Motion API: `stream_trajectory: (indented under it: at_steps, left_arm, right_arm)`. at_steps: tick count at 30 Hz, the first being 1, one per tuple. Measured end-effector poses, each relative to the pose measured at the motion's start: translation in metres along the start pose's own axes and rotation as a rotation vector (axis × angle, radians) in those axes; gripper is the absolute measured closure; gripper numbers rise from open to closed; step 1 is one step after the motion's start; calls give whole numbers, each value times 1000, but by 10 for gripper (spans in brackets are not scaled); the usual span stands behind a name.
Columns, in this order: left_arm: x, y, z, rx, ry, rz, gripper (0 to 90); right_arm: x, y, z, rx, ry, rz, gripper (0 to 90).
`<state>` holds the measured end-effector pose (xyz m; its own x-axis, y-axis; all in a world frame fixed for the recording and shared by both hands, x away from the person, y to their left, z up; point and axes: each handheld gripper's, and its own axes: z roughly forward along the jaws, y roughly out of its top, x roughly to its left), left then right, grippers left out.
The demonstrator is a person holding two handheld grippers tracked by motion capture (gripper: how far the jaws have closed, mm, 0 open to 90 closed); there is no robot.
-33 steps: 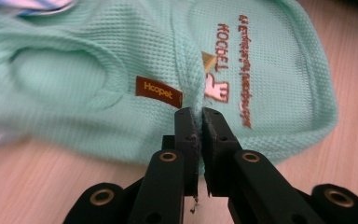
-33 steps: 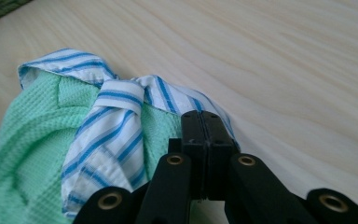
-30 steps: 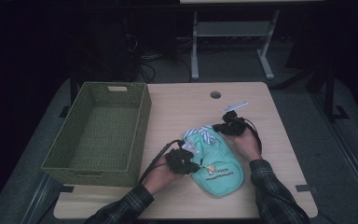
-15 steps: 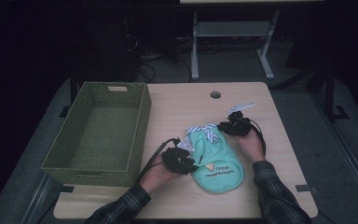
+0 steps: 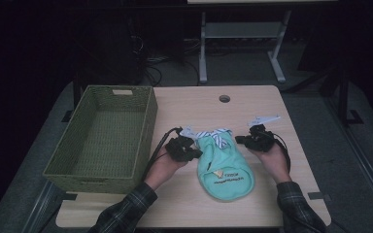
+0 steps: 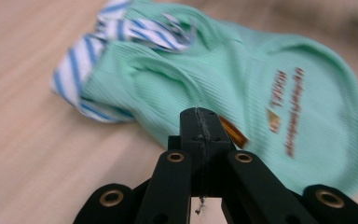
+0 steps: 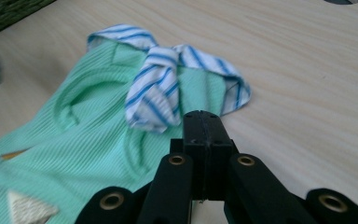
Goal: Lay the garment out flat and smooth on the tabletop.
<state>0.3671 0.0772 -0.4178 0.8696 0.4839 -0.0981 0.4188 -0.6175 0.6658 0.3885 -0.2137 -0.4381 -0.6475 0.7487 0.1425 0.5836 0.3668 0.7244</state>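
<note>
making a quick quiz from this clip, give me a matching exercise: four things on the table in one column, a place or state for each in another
Things
1. woven basket
2. mint garment
3. left gripper
4. right gripper

Places or states
A. shut, at the garment's right edge
B. lies flat between the two grippers, striped collar away from the person
C. shut, at the garment's left edge
D. stands at the table's left, nothing inside

Pairs: 1-D, 2-B, 3-C, 4-A
</note>
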Motion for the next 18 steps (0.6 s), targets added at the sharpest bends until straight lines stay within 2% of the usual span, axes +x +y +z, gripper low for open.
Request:
stream_trajectory:
  at_steps: [1,4,5,7,9,11,14,17,18]
  left_arm:
    - [6,5,4,-2,22,-1,896]
    - [13,9,8,2,36,-7,896]
    - [21,14,11,5,47,-14,896]
    - [23,15,12,2,52,-16,896]
    - [32,21,15,0,69,-19,896]
    - [37,25,18,-15,74,-34,896]
    - [41,30,22,-18,87,-30,896]
    - [50,34,37,5,94,-26,896]
    - [50,34,37,5,94,-26,896]
  right_arm:
    - [4,-6,-5,-9,7,-1,897]
    - [8,-14,-11,-13,20,0,897]
    - [9,-16,-13,-12,26,-3,897]
    - [12,-21,-16,-9,27,-2,897]
    - [13,-27,-19,-8,24,-5,897]
    - [15,-34,-20,2,28,2,897]
    - [20,-44,-23,20,33,3,897]
    - [26,-53,-27,38,34,-2,897]
    - [26,-53,-27,38,34,-2,897]
